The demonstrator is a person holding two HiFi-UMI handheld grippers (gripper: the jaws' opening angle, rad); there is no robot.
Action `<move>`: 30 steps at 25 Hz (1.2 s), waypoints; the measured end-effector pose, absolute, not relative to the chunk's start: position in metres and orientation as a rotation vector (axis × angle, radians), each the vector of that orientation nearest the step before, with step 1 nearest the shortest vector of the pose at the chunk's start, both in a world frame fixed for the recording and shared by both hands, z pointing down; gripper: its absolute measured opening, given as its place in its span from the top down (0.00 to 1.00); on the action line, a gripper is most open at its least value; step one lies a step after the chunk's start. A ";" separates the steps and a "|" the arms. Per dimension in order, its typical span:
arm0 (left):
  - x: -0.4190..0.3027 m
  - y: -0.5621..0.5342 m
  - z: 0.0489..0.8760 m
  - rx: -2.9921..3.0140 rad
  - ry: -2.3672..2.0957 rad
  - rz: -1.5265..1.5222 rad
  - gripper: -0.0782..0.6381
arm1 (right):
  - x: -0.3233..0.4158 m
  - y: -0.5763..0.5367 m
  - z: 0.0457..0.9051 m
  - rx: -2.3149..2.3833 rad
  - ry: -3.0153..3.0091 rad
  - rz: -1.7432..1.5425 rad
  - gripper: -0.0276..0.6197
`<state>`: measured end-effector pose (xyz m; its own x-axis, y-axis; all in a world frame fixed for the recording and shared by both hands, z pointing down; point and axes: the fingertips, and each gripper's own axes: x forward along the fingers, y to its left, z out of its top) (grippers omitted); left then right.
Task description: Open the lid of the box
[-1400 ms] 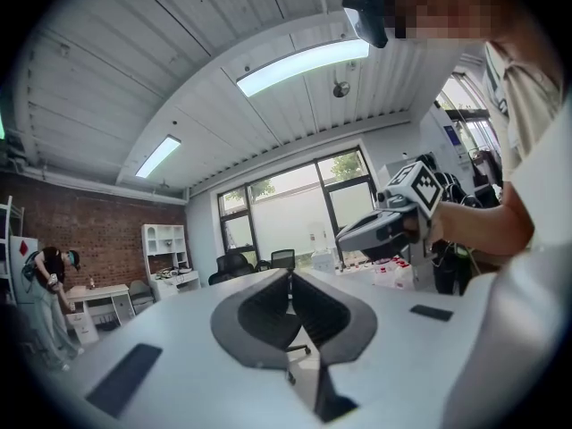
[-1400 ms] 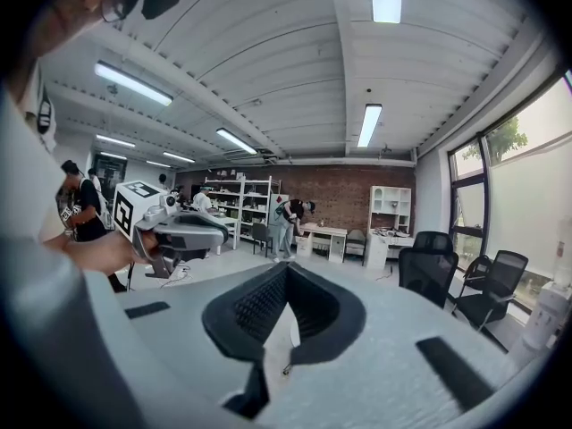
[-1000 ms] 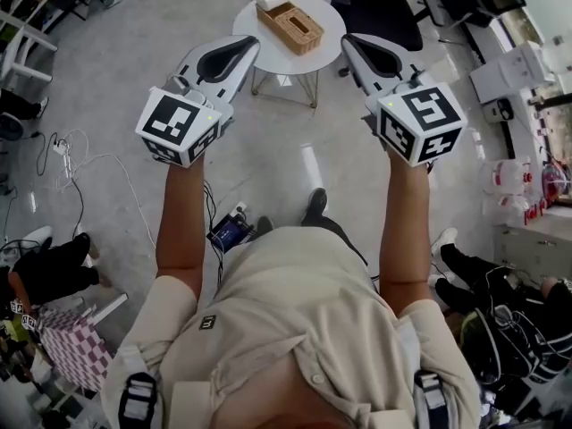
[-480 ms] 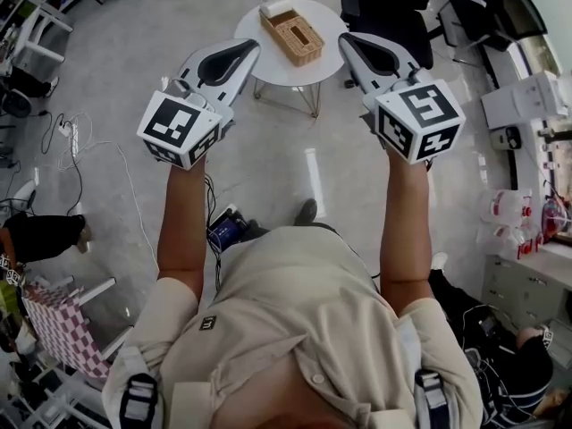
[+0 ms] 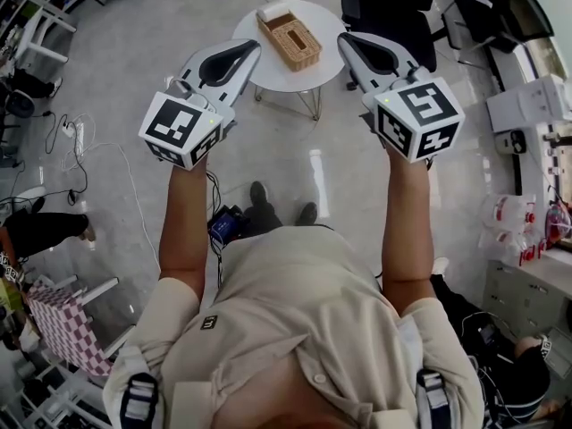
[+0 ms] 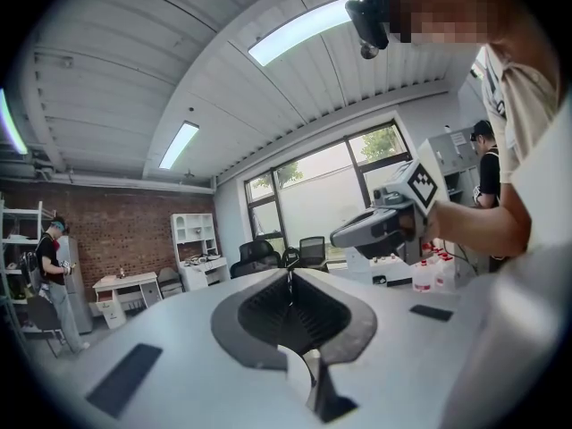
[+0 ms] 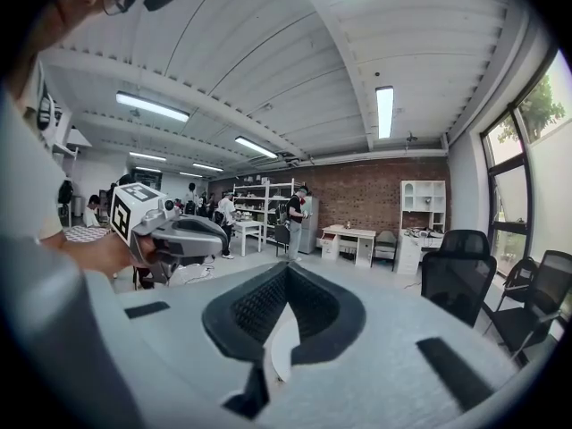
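Observation:
A woven tan box (image 5: 290, 34) with a slotted lid lies on a small round white table (image 5: 313, 61) at the top of the head view, down on the floor level. Both grippers are held high above the floor, short of the table. My left gripper (image 5: 253, 46) points at the table's left edge, its jaws shut with nothing between them (image 6: 288, 277). My right gripper (image 5: 344, 40) points at the table's right edge, also shut and empty (image 7: 286, 266). Neither gripper view shows the box; each looks across the room at the other gripper (image 6: 384, 222) (image 7: 174, 231).
A black office chair (image 5: 393, 7) stands just behind the table on the right. Cables and a power strip (image 5: 76, 146) lie on the floor at left, a small device (image 5: 228, 226) by my feet. White cabinets (image 5: 527, 105) line the right side; a checked chair (image 5: 67, 324) is lower left.
The view has shifted a little as the person stepped; both feet now show below the grippers. Both grippers keep the same raised pose and stay shut.

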<state>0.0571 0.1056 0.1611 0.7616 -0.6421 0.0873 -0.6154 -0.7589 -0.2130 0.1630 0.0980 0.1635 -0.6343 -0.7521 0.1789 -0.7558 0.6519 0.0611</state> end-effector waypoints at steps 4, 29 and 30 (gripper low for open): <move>0.055 0.083 0.163 -2.804 0.966 -0.207 0.87 | 0.161 0.083 0.168 1.269 -2.647 0.033 0.97; 0.021 -0.107 0.165 -2.915 0.624 -0.143 0.87 | 0.120 -0.083 0.173 1.542 -2.439 0.084 0.97; 0.016 -0.112 0.166 -2.919 0.619 -0.136 0.87 | 0.116 -0.088 0.174 1.547 -2.433 0.086 0.97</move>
